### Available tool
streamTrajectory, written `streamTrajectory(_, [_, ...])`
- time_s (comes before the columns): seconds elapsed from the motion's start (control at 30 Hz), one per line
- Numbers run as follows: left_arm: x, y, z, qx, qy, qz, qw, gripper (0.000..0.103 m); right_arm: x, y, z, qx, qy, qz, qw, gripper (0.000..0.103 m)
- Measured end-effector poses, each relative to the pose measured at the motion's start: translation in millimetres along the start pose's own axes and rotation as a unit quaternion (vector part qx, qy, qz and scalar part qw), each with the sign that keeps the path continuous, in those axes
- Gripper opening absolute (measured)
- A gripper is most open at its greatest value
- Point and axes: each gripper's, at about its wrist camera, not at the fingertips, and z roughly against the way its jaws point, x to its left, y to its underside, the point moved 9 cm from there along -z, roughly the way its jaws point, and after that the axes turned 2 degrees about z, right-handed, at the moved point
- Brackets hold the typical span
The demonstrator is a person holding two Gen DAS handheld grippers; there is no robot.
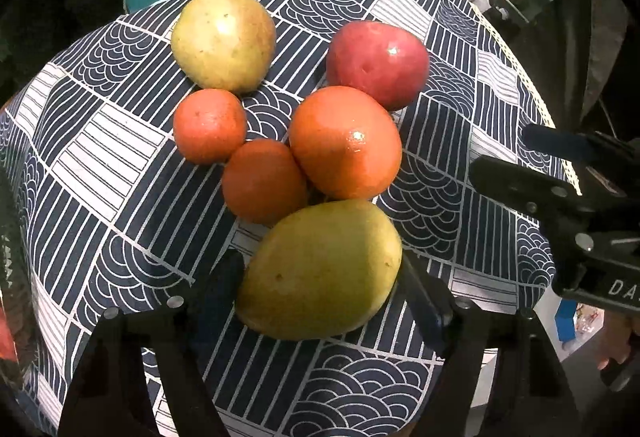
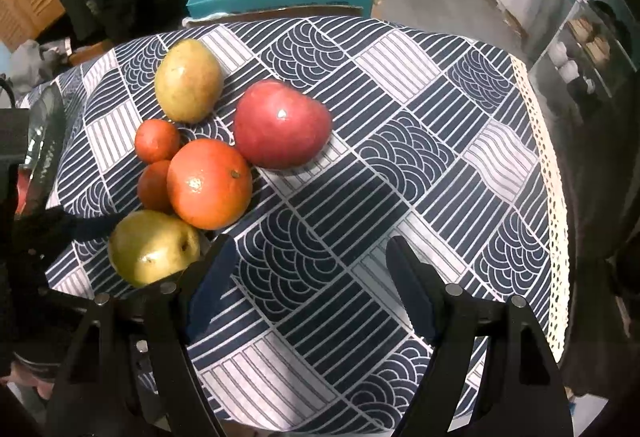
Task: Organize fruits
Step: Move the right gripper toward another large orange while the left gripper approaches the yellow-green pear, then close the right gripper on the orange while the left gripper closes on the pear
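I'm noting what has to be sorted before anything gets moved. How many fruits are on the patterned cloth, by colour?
Yellow-green: 2, the near pear and the far pear
Orange: 3, the large orange and two small oranges
Red: 1, the apple
Total: 6
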Motion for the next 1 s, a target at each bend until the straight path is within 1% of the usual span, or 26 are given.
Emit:
streamTrajectory(0.1, [0, 2, 2, -0.004, -0.001, -0.007, 1.0000, 0.079, 4, -3, -1, -0.001, -0.003, 0.004, 1.000, 0.079])
streamTrajectory(0.17, [2, 4, 3, -0.005, -0.010, -0.006, 0.9999, 0.079, 8, -5, -2, -0.002, -0.010, 0.006, 1.000, 0.079])
streamTrajectory(0.2, [7, 5, 6, -0.007, -0.016, -0.004, 0.9998, 0.078, 10, -6, -3, -0.002, -0.018, 0.006, 1.000, 0.079])
streamTrajectory(0.33, [19, 7, 16, -0.012, -0.018, 0.008, 0.9997, 0.078, 21, -11, -7, 0.000, -0.048, 0.003, 0.999, 0.079])
streamTrajectory(0.47, [34, 9, 25, -0.021, -0.029, 0.014, 0.9993, 0.078, 33, -15, -13, 0.004, -0.066, 0.008, 0.998, 0.079])
streamTrajectory(0.63, [50, 11, 33, -0.024, -0.027, 0.031, 0.9988, 0.076, 48, -22, -23, 0.006, -0.082, 0.019, 0.996, 0.079])
streamTrajectory(0.67, [53, 11, 35, -0.026, -0.029, 0.034, 0.9987, 0.075, 50, -23, -26, 0.008, -0.085, 0.022, 0.996, 0.079])
streamTrajectory(0.7, [56, 11, 37, -0.028, -0.029, 0.037, 0.9985, 0.071, 53, -24, -29, 0.009, -0.088, 0.025, 0.996, 0.079])
streamTrajectory(0.8, [67, 11, 39, -0.027, -0.030, 0.048, 0.9980, 0.069, 58, -27, -37, 0.012, -0.096, 0.030, 0.995, 0.079])
streamTrajectory(0.87, [71, 11, 40, -0.029, -0.021, 0.055, 0.9979, 0.069, 59, -29, -41, 0.014, -0.103, 0.028, 0.994, 0.079])
streamTrajectory(1.0, [71, 11, 38, -0.029, -0.015, 0.055, 0.9980, 0.069, 59, -31, -51, 0.023, -0.113, 0.017, 0.993, 0.078])
